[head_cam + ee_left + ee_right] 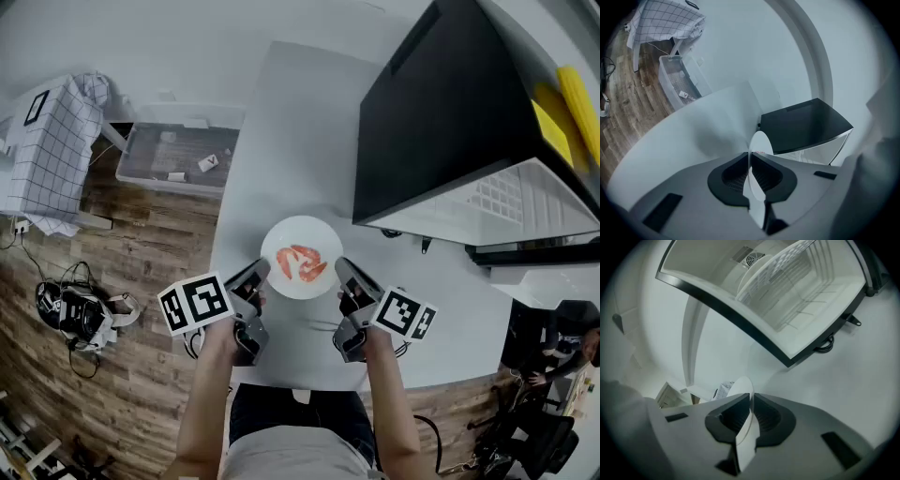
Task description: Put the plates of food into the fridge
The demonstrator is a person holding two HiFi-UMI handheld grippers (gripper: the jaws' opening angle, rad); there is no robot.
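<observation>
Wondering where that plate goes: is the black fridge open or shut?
Open: the fridge shows its white inside and wire shelf in the right gripper view.

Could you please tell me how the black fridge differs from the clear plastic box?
The black boxy fridge stands on the white table; the clear plastic box sits on the wooden floor. The fridge is opaque, its door open on a white shelved interior; the box is see-through and shallow, with small items inside. Both are rectangular.

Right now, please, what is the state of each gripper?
The left gripper: closed on the rim of the white plate.
The right gripper: closed on the opposite rim of the same plate.
</observation>
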